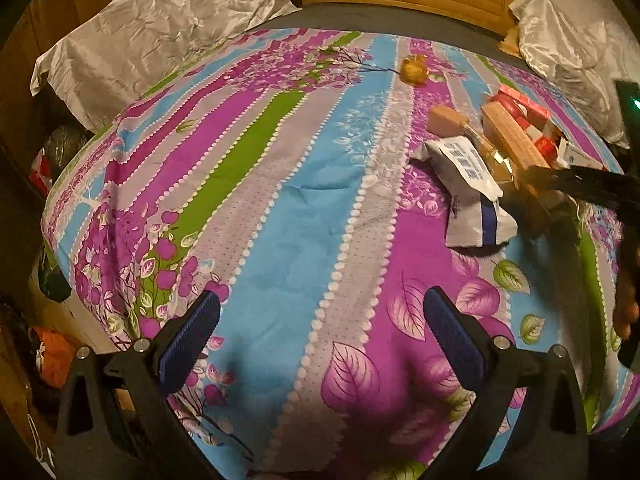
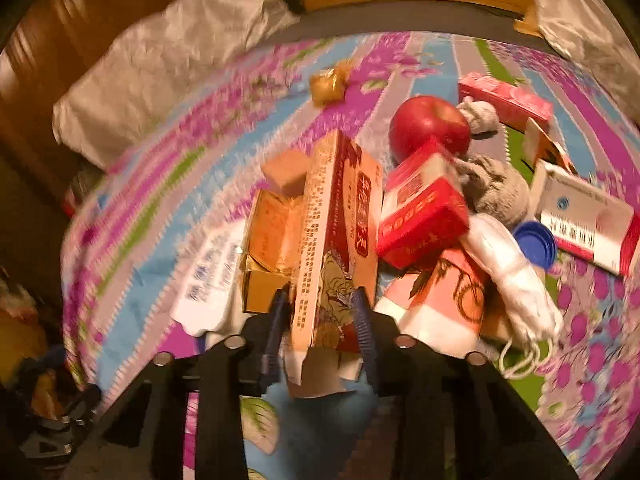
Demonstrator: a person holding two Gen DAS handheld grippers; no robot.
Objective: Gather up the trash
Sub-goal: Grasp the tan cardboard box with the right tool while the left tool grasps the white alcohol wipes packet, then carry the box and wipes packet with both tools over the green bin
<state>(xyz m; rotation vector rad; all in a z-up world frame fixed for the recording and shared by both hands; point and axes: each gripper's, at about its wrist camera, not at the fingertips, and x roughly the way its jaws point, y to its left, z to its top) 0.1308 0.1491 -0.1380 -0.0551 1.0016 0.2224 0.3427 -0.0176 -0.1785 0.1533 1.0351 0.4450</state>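
Bed with striped floral sheet (image 1: 280,208); trash lies in a loose heap on its right half, left half bare. Left gripper (image 1: 320,336): jaws spread wide, nothing between the blue pads (image 1: 190,338), only sheet below them. It hangs tilted down over the bare cloth, well apart from the heap, probably parked there so it does not crowd the other tool. Moving right: a white foil pouch (image 1: 472,184) lies flat at the heap's near-left edge, a gold candy wrapper (image 1: 414,70) sits alone farther up the bed. Right gripper (image 2: 322,320): jaws drawn in on either side of the near, torn end of a long orange carton (image 2: 336,240), blue pads against its side faces; judged a grip, though the frame is motion-blurred. The carton stands on edge and points away from the camera, which likely suits a pinch across its narrow width. This gripper pitches steeply downward at the heap. Right of the carton: a red box (image 2: 420,216), a red apple (image 2: 430,124), a grey sock (image 2: 496,188), a white mask (image 2: 516,280), a blue cap (image 2: 536,244), a pink box (image 2: 504,100). No bin or bag visible.
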